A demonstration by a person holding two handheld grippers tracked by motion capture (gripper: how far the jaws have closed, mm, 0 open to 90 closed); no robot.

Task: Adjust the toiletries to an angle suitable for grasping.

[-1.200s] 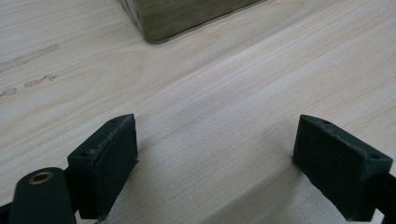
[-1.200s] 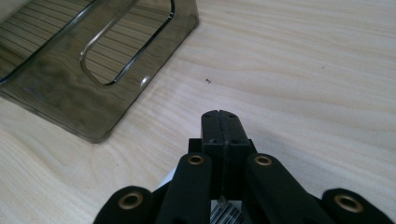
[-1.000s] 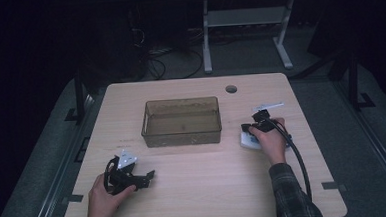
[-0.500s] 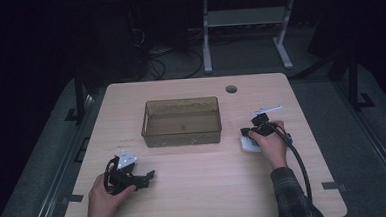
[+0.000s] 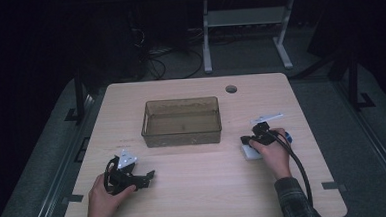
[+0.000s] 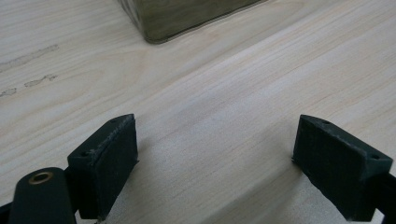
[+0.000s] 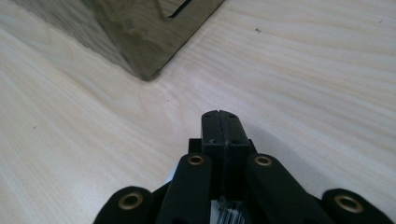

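Nearby, clear bin (image 5: 181,121) mid-table, white card (image 5: 250,153) under right tongs (image 7: 219,122)

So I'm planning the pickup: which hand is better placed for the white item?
Right, probably: the right gripper sits at the white item, fingers shut. The left gripper, open, lies far across the table.

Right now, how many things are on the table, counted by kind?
Clear plastic box: 1
White flat object under the right claw: 1
Claws, left claw included: 2
Total: 4
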